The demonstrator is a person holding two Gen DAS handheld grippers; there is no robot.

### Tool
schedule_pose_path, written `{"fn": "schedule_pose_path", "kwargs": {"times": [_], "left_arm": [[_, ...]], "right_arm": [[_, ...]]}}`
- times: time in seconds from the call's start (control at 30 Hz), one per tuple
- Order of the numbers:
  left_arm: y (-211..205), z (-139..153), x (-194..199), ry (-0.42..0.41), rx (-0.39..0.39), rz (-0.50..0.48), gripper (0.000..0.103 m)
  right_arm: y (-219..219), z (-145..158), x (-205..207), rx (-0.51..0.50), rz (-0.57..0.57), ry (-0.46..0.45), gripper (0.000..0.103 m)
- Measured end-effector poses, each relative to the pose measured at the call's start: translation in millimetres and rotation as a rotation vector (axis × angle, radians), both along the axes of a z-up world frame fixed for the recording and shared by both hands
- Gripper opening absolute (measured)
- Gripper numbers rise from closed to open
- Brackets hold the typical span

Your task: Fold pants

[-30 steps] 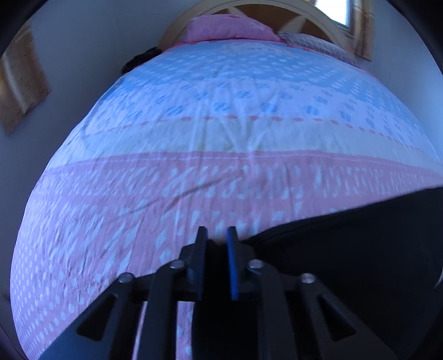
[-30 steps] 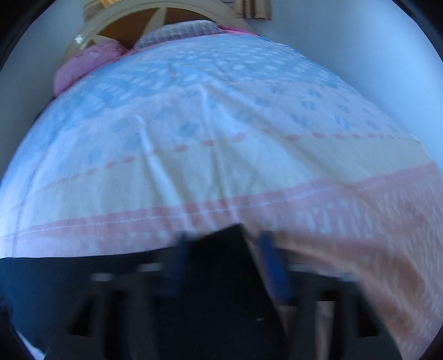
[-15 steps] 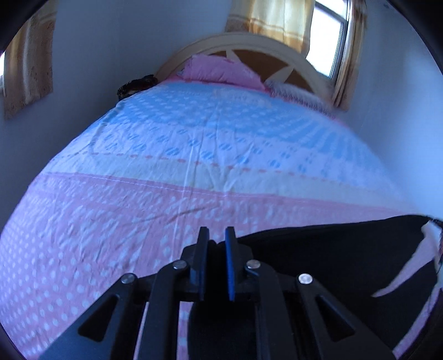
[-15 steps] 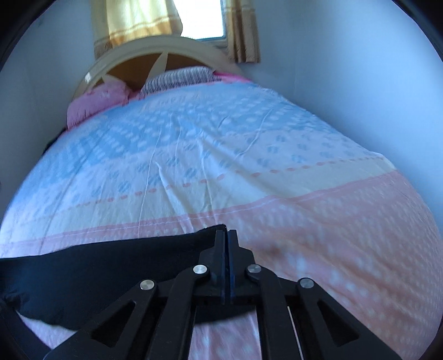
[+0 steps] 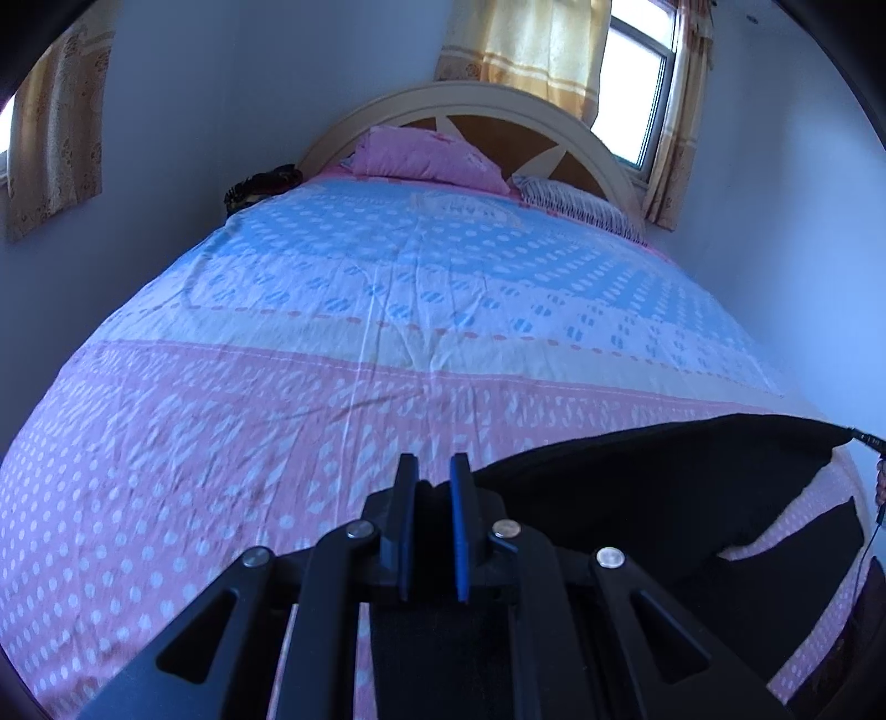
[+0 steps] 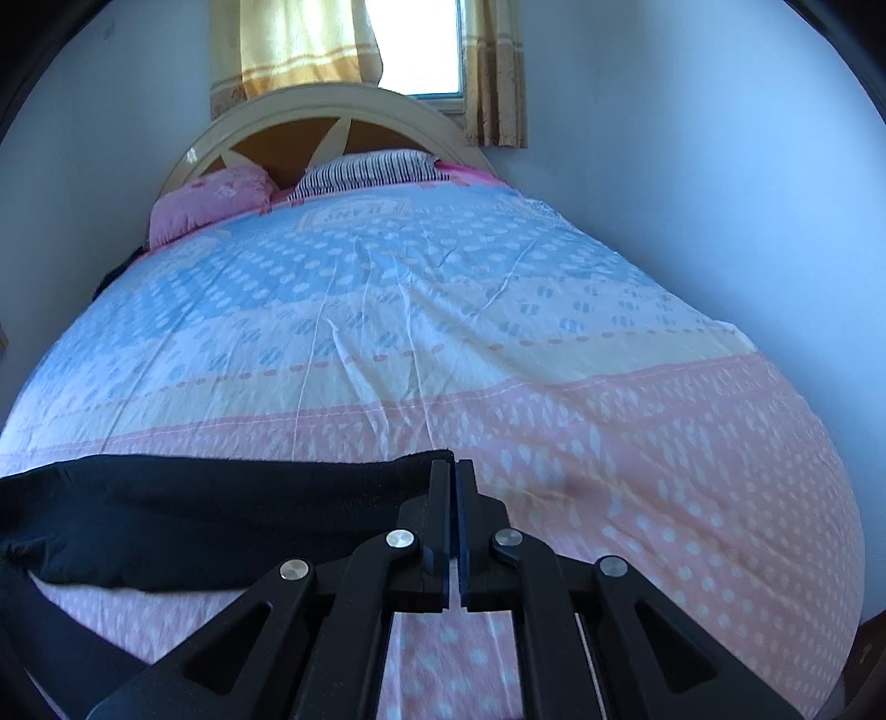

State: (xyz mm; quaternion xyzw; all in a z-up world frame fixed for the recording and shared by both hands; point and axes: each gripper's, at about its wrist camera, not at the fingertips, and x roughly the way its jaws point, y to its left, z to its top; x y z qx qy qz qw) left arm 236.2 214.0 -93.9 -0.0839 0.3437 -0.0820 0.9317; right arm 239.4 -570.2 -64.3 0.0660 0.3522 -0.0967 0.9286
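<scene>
Pants (image 5: 653, 498), black and stretched out as a long band, hang across the near end of the bed (image 5: 387, 332), held up between the two grippers above the pink part of the cover. In the right wrist view the same dark band (image 6: 221, 504) runs off to the left from the fingers, sagging a little, with more black cloth dropping out of sight at the lower left edge. The bed fills most of the room, its dotted cover (image 6: 443, 310) pink at the near end, then a pale yellow stripe, then blue toward the arched wooden headboard (image 6: 332, 116). A yellow curtain (image 6: 299, 50) hangs beside the bright window behind it. A pink pillow (image 5: 426, 158) and a striped pillow (image 5: 576, 202) lie side by side against the headboard. The left gripper (image 5: 433, 482) has its jaws a narrow way apart with black fabric bunched between them, so it is clamped on the cloth. The right gripper (image 6: 454, 471) has its jaws pressed nearly together, pinching the right-hand end of the band at its top corner.
</scene>
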Motion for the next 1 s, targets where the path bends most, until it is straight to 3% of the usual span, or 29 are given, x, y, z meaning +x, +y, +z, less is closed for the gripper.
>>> {"fn": "schedule_pose_path", "kwargs": {"times": [0.3, 0.53, 0.7, 0.73, 0.8, 0.83, 0.9, 1.0], "left_arm": [[12.4, -9.0, -54.4, -0.036, -0.075, -0.021, 0.012], [8.9, -50.1, -83.0, 0.011, -0.054, -0.042, 0.012], [12.3, -59.2, -93.9, -0.024, -0.076, -0.047, 0.012], [12.6, -58.6, -95.3, -0.03, -0.079, -0.047, 0.012], [11.9, -56.9, -97.9, -0.039, -0.077, -0.051, 0.012], [11.3, -55.0, -98.0, -0.043, -0.074, -0.054, 0.012], [10.9, -54.3, -98.3, -0.047, -0.07, -0.055, 0.012], [10.5, -53.8, -100.9, -0.053, -0.064, -0.057, 0.012]], "right_arm": [[-29.5, -21.0, -85.0, 0.068, -0.087, -0.013, 0.001], [-38.9, -62.0, -130.7, 0.108, -0.127, 0.076, 0.001], [-21.7, -63.8, -140.3, -0.068, -0.159, 0.138, 0.004], [-17.7, -55.5, -145.0, -0.092, -0.173, 0.133, 0.006], [-5.5, -37.8, -156.6, -0.151, -0.179, 0.095, 0.039], [11.1, -22.9, -163.8, -0.164, -0.142, 0.05, 0.046], [42.9, -6.5, -168.9, -0.153, -0.039, -0.001, 0.05], [127.3, 0.8, -166.0, -0.235, 0.204, -0.011, 0.05]]}}
